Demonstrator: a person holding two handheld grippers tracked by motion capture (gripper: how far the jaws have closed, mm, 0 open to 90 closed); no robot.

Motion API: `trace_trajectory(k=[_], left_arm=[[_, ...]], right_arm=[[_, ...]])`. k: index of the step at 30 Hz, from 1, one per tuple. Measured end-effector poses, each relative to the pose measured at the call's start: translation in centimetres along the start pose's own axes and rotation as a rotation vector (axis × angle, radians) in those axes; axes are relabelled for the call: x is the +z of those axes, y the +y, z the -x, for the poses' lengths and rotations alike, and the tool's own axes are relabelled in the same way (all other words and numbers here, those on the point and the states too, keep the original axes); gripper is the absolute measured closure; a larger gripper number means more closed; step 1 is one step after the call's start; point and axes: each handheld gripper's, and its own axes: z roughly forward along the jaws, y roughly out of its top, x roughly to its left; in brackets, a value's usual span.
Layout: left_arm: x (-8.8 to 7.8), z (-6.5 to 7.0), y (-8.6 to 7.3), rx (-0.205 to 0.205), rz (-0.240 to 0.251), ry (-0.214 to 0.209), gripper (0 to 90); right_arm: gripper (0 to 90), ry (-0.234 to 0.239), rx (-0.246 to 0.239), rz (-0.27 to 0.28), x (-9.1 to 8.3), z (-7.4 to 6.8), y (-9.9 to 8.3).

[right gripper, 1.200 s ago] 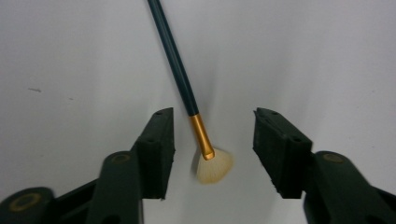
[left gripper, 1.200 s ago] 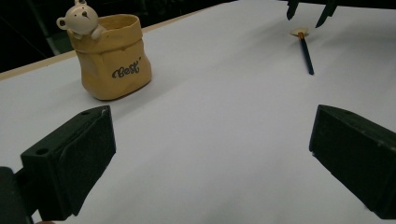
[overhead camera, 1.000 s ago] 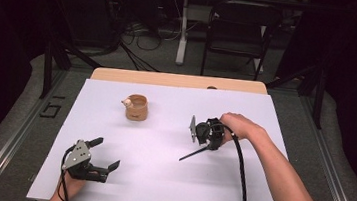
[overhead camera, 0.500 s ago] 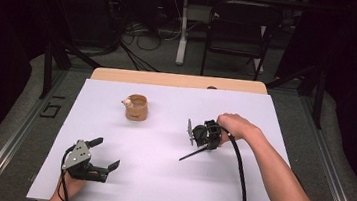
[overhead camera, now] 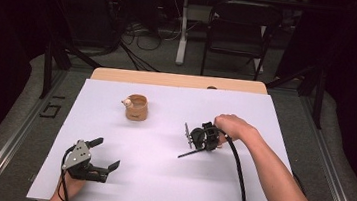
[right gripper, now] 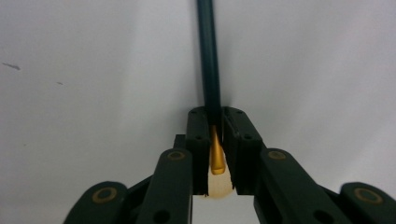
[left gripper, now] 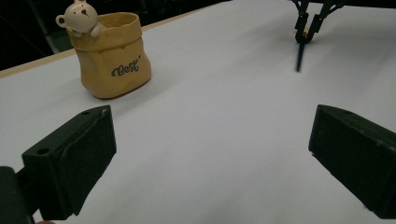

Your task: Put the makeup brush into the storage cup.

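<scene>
Wide bare sheet (overhead camera: 159, 169) btwn both grippers; only bear pot (overhead camera: 136, 107) stands far-left of centre, w/ room all round it.

Hidden and cut-off parts, pencil grip

Right gripper view: the dark pencil (right gripper: 208, 56) runs off the top edge, its far end unseen; its gold ferrule sits partly covered between the closed jaws of the right gripper (right gripper: 215, 135). High view: pencil too small to resolve. Left gripper view: the pencil's far end is blurred, and the left gripper (left gripper: 224, 154) is cut by the bottom edge.
</scene>
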Motion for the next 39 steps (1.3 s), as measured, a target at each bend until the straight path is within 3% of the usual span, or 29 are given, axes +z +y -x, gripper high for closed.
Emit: trace_trajectory(k=[7, 13, 17, 23, 39], left_arm=[[0.1, 0.2, 0.0, -0.002, -0.002, -0.004, 0.8], [0.1, 0.1, 0.0, -0.003, -0.001, -0.004, 0.8], [0.2, 0.1, 0.0, -0.001, -0.006, -0.006, 0.8], [0.0, 0.2, 0.0, -0.002, -0.002, -0.009, 0.7], [0.3, 0.3, 0.1, 0.012, -0.019, -0.012, 0.5]], right_arm=[[83.5, 0.004, 0.01, 0.01, 0.0, -0.1, -0.2], [83.9, -0.02, 0.016, 0.017, -0.4, -0.3, -0.1], [83.9, -0.046, 0.033, 0.04, -1.6, -0.3, -0.2], [83.9, -0.068, 0.05, 0.031, -3.1, -0.6, -0.3], [83.9, -0.095, 0.025, 0.021, -4.3, -1.0, 1.1]])
